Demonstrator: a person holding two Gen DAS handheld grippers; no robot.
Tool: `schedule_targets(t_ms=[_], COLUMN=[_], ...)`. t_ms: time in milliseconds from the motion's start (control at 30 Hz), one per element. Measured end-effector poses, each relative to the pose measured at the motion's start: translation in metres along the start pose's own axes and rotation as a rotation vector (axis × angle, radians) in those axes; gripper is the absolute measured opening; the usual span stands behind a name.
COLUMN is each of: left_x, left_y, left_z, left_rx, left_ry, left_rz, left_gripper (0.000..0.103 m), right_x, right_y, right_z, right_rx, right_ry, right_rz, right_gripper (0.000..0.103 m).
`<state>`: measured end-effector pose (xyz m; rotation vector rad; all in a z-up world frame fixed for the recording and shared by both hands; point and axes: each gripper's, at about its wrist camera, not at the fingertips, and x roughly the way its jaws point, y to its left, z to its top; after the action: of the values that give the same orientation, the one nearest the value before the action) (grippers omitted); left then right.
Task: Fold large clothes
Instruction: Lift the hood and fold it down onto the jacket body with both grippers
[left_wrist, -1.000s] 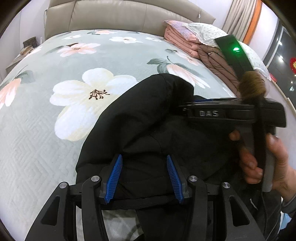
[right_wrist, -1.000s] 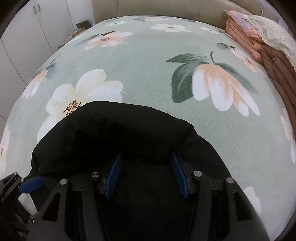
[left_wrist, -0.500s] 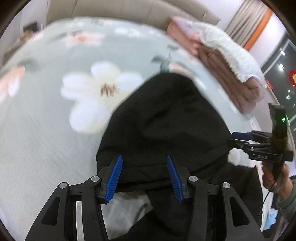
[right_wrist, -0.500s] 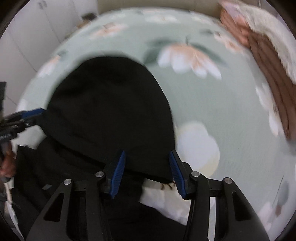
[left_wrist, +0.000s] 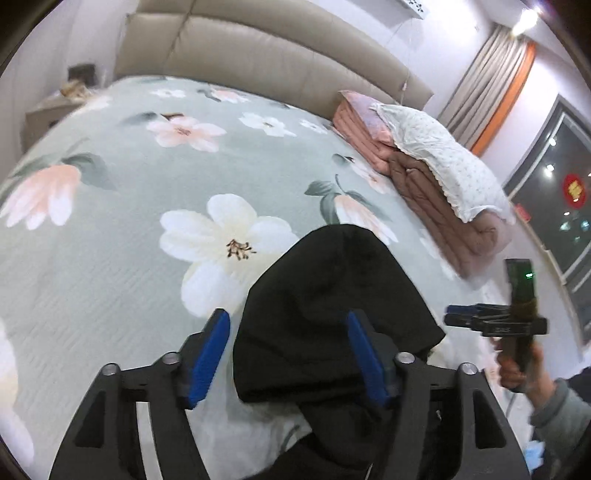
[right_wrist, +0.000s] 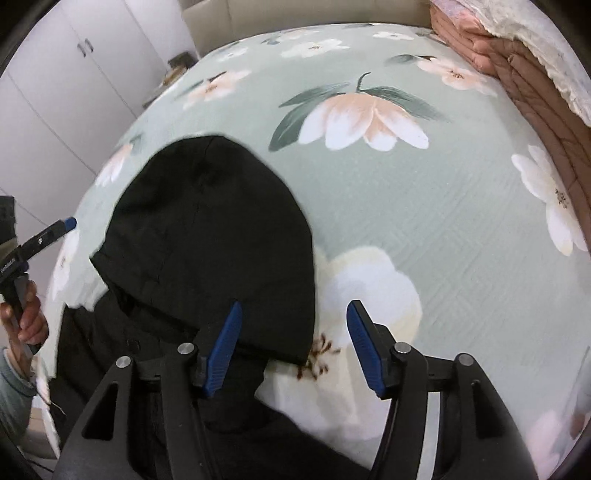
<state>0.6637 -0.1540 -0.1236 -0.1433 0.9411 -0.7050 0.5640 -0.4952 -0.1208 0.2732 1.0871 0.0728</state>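
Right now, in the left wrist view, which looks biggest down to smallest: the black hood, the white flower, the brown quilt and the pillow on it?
1. Black hood, though it lies nearest the camera.
2. White flower.
3. Brown quilt and pillow: look alike, unranked.

We held our left tongs (left_wrist: 288, 350) and right tongs (right_wrist: 291, 343) tilted downward, jaws of both opening, blue pads (left_wrist: 208, 356) pressing on nothing.

A home bedroom: padded headboard (left_wrist: 258, 48), floral bedspread (left_wrist: 129, 258), folded quilts (left_wrist: 424, 192).
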Motion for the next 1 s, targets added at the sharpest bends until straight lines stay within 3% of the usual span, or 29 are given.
schedule_targets(t_ms=[233,267,300,333,367,400,467,533,767,1000], left_x=[0.089,0.101,0.108,0.11,0.109,0.104,0.086,0.064,-0.056,-0.175], left_y=[0.022,0.021,0.02,0.013,0.007,-0.001,-0.015,-0.03,-0.095,-0.16], left_z=[0.004,0.0,-0.004,-0.006,-0.008,-0.009,-0.011,-0.014,-0.032,-0.092], left_rx=[-0.031,-0.044,-0.046,-0.013,0.026,0.066,0.116,0.16,0.283,0.409], left_ry=[0.229,0.262,0.277,0.266,0.256,0.239,0.196,0.166,-0.019,-0.126], left_rz=[-0.075,-0.099,-0.102,-0.065,-0.028,-0.006,0.024,0.039,0.053,0.088], left_gripper=[0.068,0.068,0.067,0.065,0.039,0.02,0.015,0.014,0.012,0.012], right_x=[0.06,0.067,0.071,0.073,0.073,0.07,0.057,0.035,-0.088,-0.202], right_y=[-0.007,-0.005,-0.004,0.003,0.014,0.021,0.034,0.044,0.109,0.173], right_z=[0.027,0.029,0.031,0.032,0.032,0.032,0.027,0.02,-0.028,-0.114], right_rx=[0.029,0.045,0.046,0.027,-0.017,-0.048,-0.099,-0.12,-0.25,-0.329], right_ry=[0.091,0.096,0.087,0.078,0.07,0.057,0.026,-0.005,-0.198,-0.341], right_rz=[0.119,0.157,0.165,0.152,0.111,0.079,0.034,0.017,-0.08,-0.187], right_gripper=[0.063,0.061,0.051,0.044,0.037,0.026,0.015,0.012,0.01,0.008])
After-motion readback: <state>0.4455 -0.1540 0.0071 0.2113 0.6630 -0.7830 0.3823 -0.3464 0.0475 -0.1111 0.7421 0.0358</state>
